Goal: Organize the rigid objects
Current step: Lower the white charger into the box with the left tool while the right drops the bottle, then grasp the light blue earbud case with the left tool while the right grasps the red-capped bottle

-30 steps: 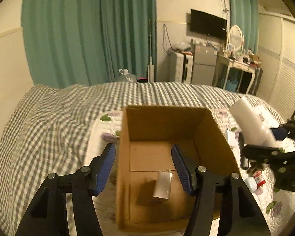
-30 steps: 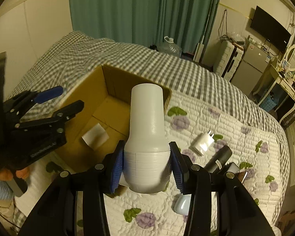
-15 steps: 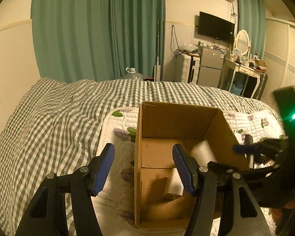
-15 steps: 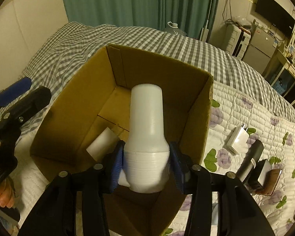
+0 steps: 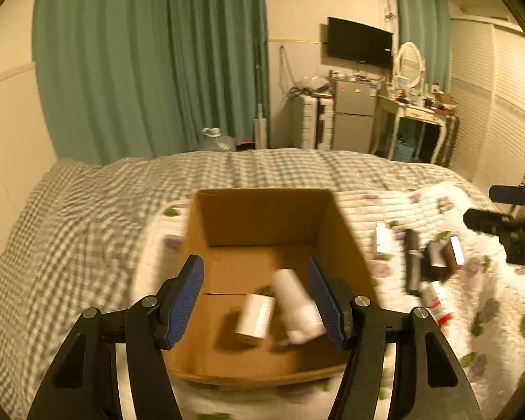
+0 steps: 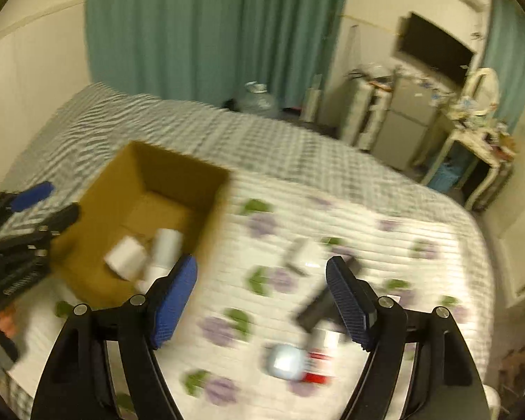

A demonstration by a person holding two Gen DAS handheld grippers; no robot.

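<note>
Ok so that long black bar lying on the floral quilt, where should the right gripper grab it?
Grip the black bar across its narrow width near mid-length, coming from above with the open right gripper. It lies flat and slanted, with small items crowding its lower end, so the middle looks clearest.

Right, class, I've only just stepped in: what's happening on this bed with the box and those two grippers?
A person is tidying small items into a cardboard box on the bed. The white bottle now lies inside it beside a white roll. The right gripper, its jaws just opened and empty, is over the floral quilt where a few items wait. The left gripper hovers open at the box.
</note>
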